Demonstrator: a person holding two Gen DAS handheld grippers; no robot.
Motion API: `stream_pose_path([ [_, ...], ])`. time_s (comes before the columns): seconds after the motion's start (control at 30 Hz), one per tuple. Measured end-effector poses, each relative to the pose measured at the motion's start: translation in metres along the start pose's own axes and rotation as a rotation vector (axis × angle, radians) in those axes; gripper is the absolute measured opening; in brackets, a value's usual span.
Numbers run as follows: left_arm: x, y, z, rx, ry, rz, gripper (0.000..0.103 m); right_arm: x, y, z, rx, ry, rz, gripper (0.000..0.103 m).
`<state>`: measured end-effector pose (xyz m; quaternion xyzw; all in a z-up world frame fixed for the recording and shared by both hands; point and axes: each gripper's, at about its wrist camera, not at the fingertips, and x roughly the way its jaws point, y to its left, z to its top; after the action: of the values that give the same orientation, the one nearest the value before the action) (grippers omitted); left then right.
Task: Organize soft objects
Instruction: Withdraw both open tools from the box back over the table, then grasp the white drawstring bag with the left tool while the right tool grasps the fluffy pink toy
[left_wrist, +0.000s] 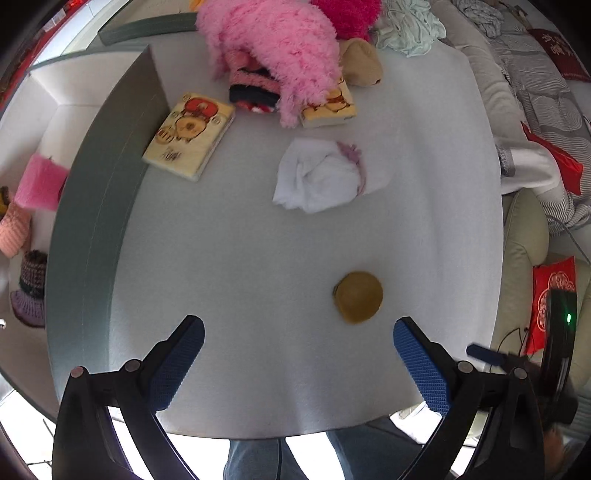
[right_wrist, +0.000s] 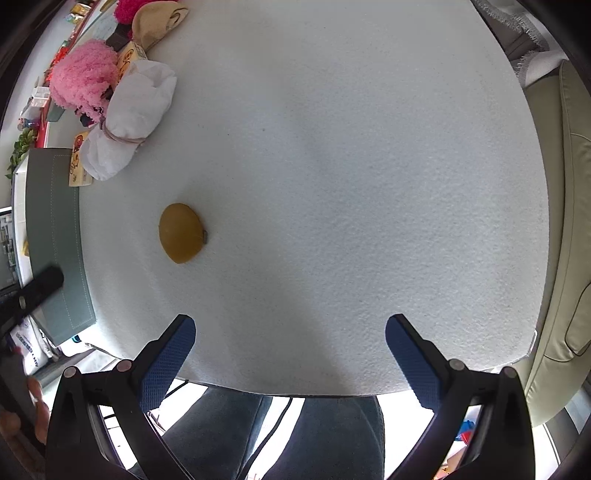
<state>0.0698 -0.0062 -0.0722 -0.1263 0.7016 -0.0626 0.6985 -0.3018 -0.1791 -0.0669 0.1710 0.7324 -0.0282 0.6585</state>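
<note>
The small tan round pouch (left_wrist: 358, 297) lies alone on the white tabletop (left_wrist: 240, 258), close at one o'clock from the left hand-held gripper (left_wrist: 297, 341), farther at eleven from the right hand-held gripper (right_wrist: 290, 338); both gape wide, empty.

Bright, even daylight — soft shadows, strong fisheye bending and dark corners, slight blur toward the edges.
</note>
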Motion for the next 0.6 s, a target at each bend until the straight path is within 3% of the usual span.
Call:
stream_pose_path([
  [0.13,0.011,-0.019,0.038,-0.058,-0.046,-0.025,0.103,0.002,-0.019,-0.004,0.006,0.014,-0.007,0.103],
  [0.27,0.022,-0.030,0.070,-0.111,-0.090,-0.003,0.103,0.001,-0.035,-0.001,0.048,0.024,0.008,0.103],
  [0.47,0.079,-0.029,0.091,-0.198,0.009,0.055,0.103,-0.004,-0.045,0.020,0.061,0.001,0.006,0.103],
  [0.6,0.093,-0.039,0.087,-0.115,0.011,0.160,0.103,-0.024,-0.041,0.059,0.068,-0.088,0.030,0.103],
])
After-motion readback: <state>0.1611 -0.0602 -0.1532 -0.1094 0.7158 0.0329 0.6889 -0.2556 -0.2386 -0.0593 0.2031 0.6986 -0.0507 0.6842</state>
